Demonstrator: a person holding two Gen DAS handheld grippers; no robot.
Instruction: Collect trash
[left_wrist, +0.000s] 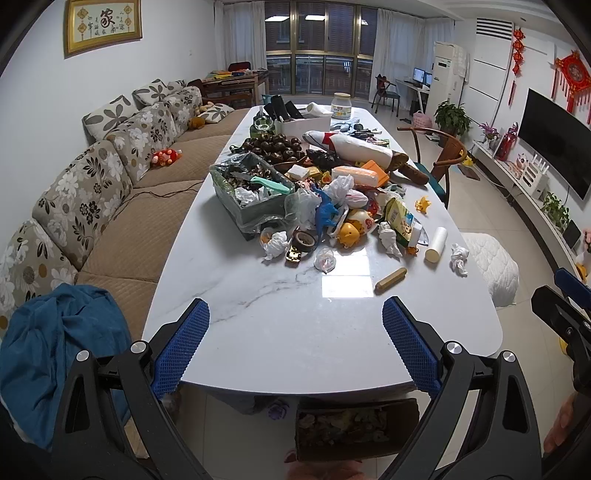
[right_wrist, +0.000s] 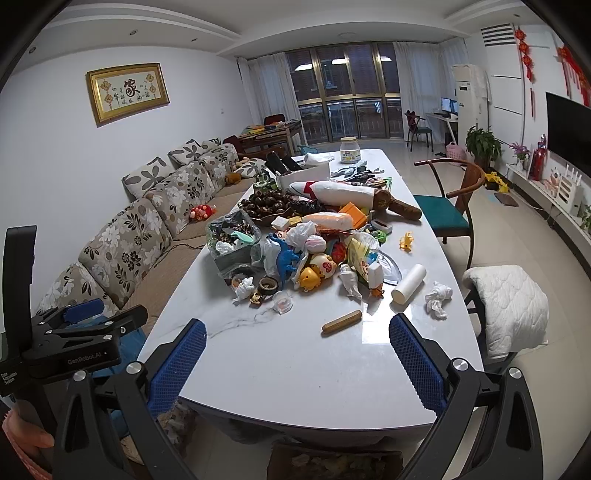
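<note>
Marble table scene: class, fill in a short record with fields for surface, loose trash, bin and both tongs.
surface: white marble table, near end bare
loose trash: crumpled tissue at right edge; another by the pile
bin: cardboard box on floor under near edge
left tongs: open, holding nothing
right tongs: open, holding nothing

Three crumpled tissues (right_wrist: 438, 299) are seen on the table (right_wrist: 295, 369), with one paper roll (right_wrist: 409, 284), one wooden stick (right_wrist: 342, 322) and one blue dinosaur (right_wrist: 286, 256).
</note>
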